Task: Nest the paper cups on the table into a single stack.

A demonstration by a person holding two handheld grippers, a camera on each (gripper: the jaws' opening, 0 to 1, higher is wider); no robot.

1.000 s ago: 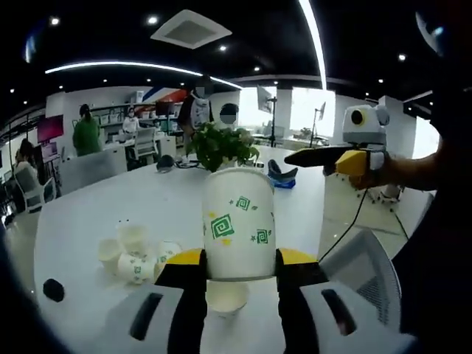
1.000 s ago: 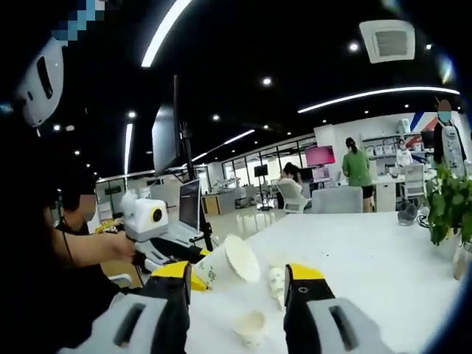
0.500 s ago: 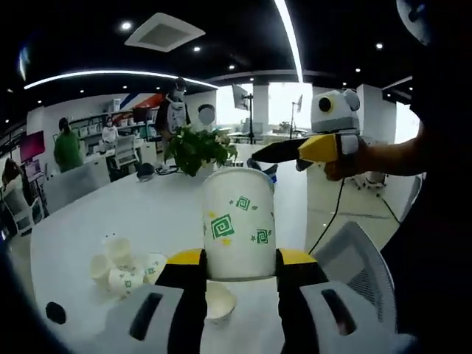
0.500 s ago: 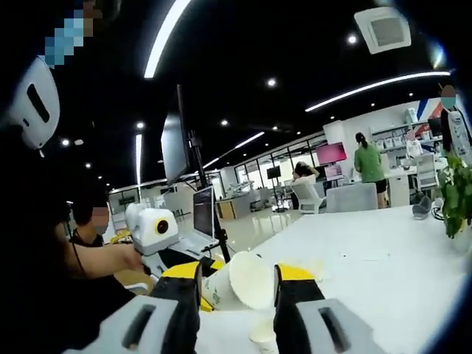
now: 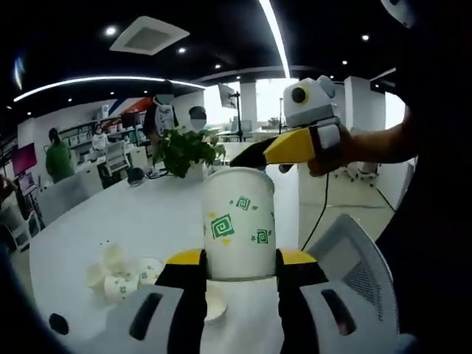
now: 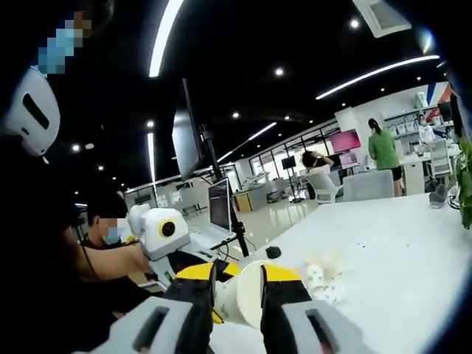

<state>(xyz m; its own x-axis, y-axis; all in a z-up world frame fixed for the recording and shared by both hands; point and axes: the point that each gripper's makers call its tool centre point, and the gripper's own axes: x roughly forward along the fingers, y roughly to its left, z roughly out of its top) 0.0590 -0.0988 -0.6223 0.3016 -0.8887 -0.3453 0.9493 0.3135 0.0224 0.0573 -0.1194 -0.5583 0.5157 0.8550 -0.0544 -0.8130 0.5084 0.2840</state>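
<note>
Standing upright between the yellow-tipped jaws of the left gripper (image 5: pixel 241 258), a white paper cup (image 5: pixel 238 221) printed with green spiral squares is pinched at its lower half, its open mouth upward. The jaws press against both sides of its wall. Below it, on the white table (image 5: pixel 96 221), a second cup (image 5: pixel 214 301) sits mouth-up just under the held cup's base, partly hidden by the jaws. Further from the held cup, toward the table's near edge, a loose cluster of small cups (image 5: pixel 118 269) lies tumbled together, some on their sides. Above the held cup's rim the right gripper (image 5: pixel 254 153) reaches in from the side, gripped by a person's hand (image 5: pixel 332 144); whether its jaws are spread cannot be told from this angle. A potted plant (image 5: pixel 186 147) stands on the table behind the cup, and a grey chair back (image 5: pixel 354 258) sits beside it.

In the right gripper view, that gripper's jaws (image 6: pixel 237 284) are drawn close around the rim of the held cup (image 6: pixel 240 293) — the cup's mouth shows between the yellow tips, touching both. The left gripper (image 6: pixel 193 265) holds the cup from beyond. The cluster of small cups (image 6: pixel 324 276) lies on the table (image 6: pixel 398 251) near the held cup, and a monitor (image 6: pixel 186 140) on a stand rises behind it.
</note>
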